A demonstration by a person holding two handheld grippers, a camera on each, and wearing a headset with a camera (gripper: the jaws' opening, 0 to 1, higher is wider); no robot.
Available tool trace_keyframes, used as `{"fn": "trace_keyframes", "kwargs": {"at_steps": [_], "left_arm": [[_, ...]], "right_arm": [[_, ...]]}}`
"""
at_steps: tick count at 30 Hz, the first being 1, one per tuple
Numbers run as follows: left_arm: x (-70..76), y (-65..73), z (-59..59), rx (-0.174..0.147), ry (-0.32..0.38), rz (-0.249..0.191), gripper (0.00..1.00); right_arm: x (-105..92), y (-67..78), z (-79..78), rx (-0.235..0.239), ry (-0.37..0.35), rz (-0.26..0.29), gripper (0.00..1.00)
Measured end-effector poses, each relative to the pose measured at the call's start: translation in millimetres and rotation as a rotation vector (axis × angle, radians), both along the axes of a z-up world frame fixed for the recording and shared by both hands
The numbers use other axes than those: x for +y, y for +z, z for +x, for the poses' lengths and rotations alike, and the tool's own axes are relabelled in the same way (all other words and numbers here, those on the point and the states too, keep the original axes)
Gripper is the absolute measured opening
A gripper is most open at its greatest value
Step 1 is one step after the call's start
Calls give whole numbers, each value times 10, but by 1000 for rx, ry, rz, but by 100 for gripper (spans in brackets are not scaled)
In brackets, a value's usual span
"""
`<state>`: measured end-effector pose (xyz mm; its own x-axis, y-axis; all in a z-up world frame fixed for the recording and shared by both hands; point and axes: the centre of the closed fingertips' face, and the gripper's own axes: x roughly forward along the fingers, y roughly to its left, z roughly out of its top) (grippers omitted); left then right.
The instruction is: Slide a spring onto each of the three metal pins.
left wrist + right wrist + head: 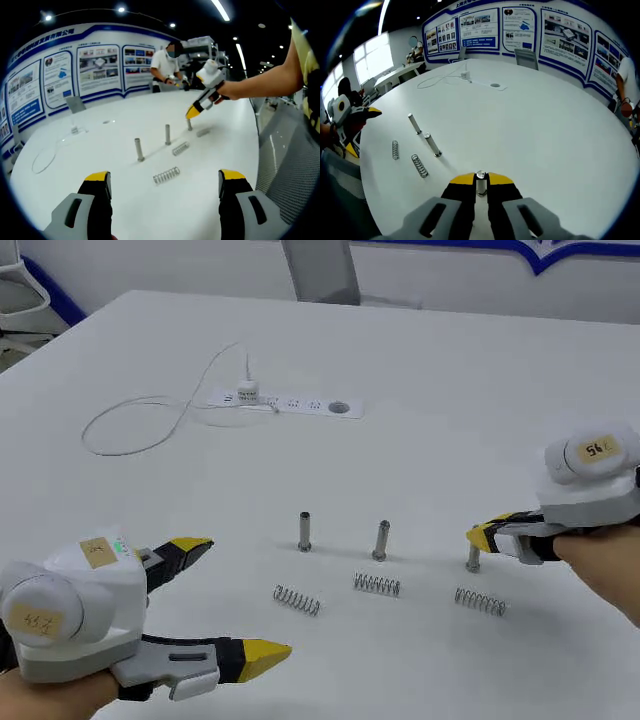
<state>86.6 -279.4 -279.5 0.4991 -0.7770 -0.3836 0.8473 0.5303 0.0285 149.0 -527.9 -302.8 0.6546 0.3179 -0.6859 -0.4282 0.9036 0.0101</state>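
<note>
1. Springs point(377, 585), three in all, lie flat on the white table point(450, 390), one just in front of each upright metal pin point(381, 539). None is on a pin yet.
2. Each spring looks light, thin-wired and easy to squash or roll. A soft pinch across the middle coils, leaving one end free, seems the best hold.
3. Pins look stiff and smooth on small flared bases, so they may tip.
4. Left gripper point(228, 598) hovers near the left spring point(297, 599), jaws wide apart and holding nothing.
5. Right gripper point(483, 536) has its jaws closed around the rightmost pin point(480, 181).
6. Yellow stickers point(597, 449) on both grippers carry handwritten numbers, perhaps "55" and "56". Wall posters point(520, 25) are too blurred to read.
</note>
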Motion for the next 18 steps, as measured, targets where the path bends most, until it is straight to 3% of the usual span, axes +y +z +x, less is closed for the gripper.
{"fn": "trace_keyframes", "kwargs": {"at_steps": [7,18], "left_arm": [[-4,-13,-8,3,-1,0,90],[-27,-5,-14,0,-6,-2,90]], "right_arm": [[9,1,-88,-19,10,-5,9],[8,9,-101,-28,34,-20,9]]}}
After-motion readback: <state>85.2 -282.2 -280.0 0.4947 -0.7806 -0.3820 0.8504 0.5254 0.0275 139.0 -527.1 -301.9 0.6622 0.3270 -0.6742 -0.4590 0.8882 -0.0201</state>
